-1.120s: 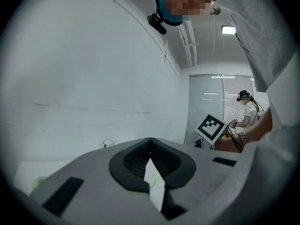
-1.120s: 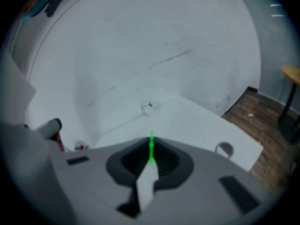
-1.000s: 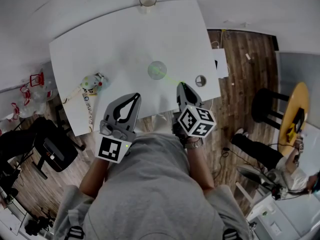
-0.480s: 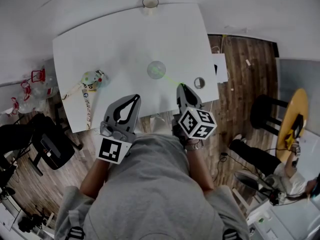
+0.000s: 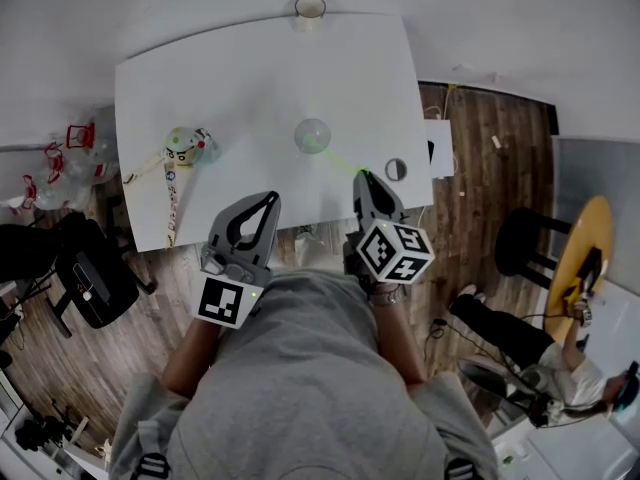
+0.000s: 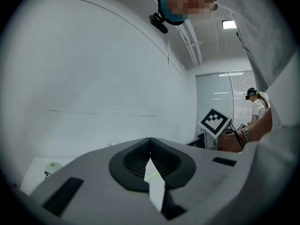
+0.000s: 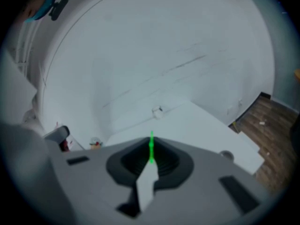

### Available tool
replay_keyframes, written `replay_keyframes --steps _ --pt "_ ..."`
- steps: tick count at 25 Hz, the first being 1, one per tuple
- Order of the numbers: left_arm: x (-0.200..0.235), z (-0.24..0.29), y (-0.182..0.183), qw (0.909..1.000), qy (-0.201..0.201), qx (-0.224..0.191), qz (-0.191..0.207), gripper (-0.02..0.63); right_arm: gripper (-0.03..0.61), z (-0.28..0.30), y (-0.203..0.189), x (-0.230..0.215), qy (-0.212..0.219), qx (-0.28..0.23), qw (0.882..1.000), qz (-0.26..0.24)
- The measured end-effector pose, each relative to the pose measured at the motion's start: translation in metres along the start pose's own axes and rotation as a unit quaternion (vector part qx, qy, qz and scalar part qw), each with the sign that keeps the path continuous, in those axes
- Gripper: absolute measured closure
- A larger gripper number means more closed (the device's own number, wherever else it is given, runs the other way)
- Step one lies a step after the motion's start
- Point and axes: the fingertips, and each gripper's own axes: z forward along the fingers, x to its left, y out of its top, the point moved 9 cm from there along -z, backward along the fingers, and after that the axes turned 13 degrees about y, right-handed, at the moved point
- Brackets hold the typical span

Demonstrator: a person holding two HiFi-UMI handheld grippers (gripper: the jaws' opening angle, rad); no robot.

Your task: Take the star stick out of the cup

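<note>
White rectangular bench [image 5: 250,78] at upper centre, its far edge near a plain white wall [image 5: 520,8]. Dark wood-plank floor [image 5: 480,158] at right and lower left. Black stool [image 5: 527,230] and round yellow table [image 5: 580,253] at right edge. Black chair [image 5: 90,286] at left. Left gripper view: lit ceiling light [image 6: 229,24] upper right, window blinds [image 6: 220,95] below it.

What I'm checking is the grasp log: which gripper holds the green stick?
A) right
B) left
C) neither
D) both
A: the right gripper has its jaws shut on the green stick, which runs on to the cup. The left gripper is shut on nothing.
</note>
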Motion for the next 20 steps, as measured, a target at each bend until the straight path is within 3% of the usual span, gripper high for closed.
replay_keyframes --steps 20 --pt "-0.042 -0.057 -0.005 0.9944 0.098 -0.04 -0.003 0.581 0.534 -0.045 0.02 0.012 0.091 -0.041 0.994 -0.052"
